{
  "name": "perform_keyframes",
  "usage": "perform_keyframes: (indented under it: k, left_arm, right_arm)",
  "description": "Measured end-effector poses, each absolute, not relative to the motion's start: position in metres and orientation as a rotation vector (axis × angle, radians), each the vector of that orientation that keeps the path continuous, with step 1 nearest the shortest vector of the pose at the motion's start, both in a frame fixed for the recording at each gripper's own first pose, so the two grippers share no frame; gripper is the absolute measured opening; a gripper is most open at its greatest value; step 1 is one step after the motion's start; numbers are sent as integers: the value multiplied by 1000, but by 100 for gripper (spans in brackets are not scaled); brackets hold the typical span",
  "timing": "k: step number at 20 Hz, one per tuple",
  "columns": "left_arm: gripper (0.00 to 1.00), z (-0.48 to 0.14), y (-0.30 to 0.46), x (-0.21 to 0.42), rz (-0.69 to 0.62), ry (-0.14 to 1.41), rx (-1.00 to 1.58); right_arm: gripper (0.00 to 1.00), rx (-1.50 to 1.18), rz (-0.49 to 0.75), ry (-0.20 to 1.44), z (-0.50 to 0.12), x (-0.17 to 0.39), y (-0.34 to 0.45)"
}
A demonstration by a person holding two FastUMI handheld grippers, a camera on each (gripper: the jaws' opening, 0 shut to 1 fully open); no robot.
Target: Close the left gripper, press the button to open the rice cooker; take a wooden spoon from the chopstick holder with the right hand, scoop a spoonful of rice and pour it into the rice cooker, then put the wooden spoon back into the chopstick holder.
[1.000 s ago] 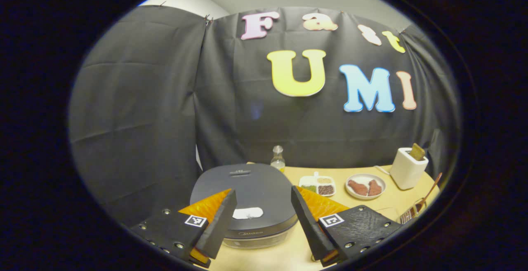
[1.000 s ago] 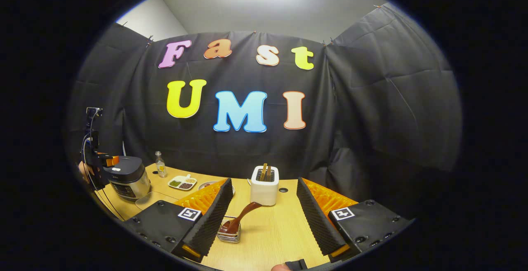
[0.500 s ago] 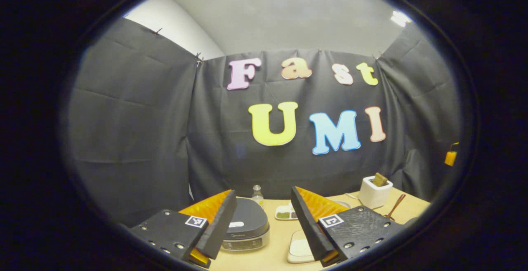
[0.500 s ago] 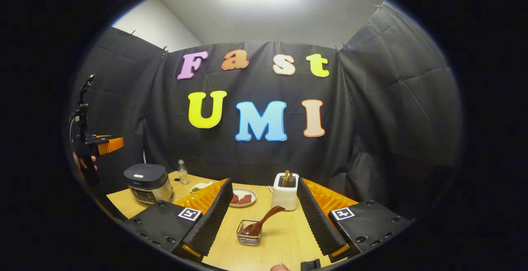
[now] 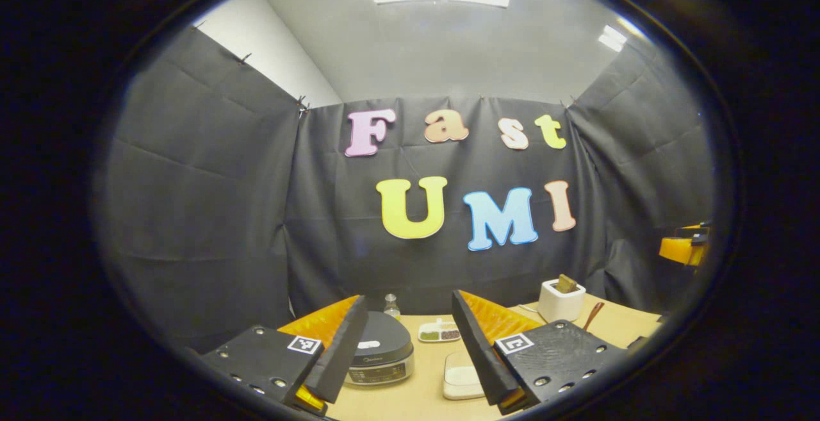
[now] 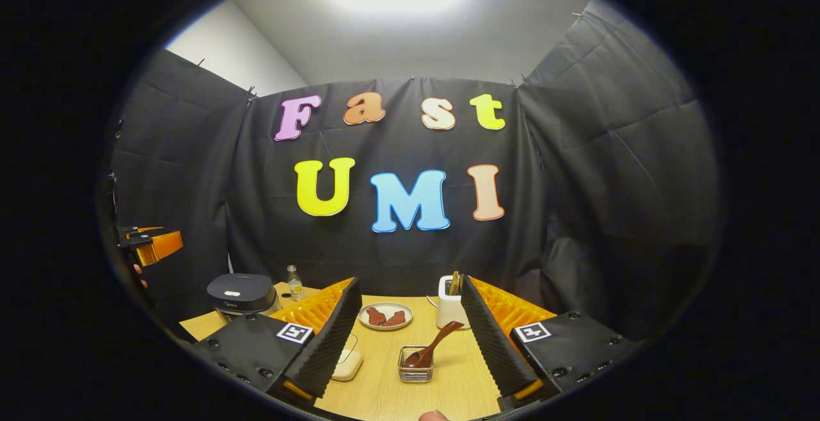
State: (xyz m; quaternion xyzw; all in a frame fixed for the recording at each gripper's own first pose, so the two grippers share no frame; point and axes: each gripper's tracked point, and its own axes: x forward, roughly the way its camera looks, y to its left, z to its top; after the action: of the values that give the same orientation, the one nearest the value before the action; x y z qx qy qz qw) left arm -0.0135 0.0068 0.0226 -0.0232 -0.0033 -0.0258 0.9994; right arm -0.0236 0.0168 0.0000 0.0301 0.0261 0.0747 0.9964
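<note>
On your tabletop [image 6: 448, 382]: rice cooker [image 6: 242, 293] far left, bottle [image 6: 295, 282] just right of it. Plate [image 6: 385, 316] mid-back, toaster [image 6: 448, 305] to its right. Spoon [image 6: 432, 348] stands in the wire holder [image 6: 415, 370] in front.

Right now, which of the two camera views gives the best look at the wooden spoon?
The right gripper view: the wooden spoon leans in its wire holder near the middle, bowl and handle both plain. In the left gripper view just a bit of the spoon's handle pokes up at the far right, beside the white toaster.
</note>
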Motion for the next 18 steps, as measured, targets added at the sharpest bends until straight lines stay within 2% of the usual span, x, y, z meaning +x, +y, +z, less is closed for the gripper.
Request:
perform_keyframes:
  k: [3,4,5,18]
  left_arm:
    - [83,25,15,-21,-47,-17,-44]
    - [82,25,16,-22,-51,-18,-43]
    - [83,26,16,-23,-53,-17,-43]
    - [83,35,5,-23,-66,-35,-44]
  right_arm:
    - [98,71,144,52,0,-27,22]
    - [94,71,144,48,2,-29,23]
    - [98,66,142,46,3,-29,23]
    - [98,56,132,37,5,-25,16]
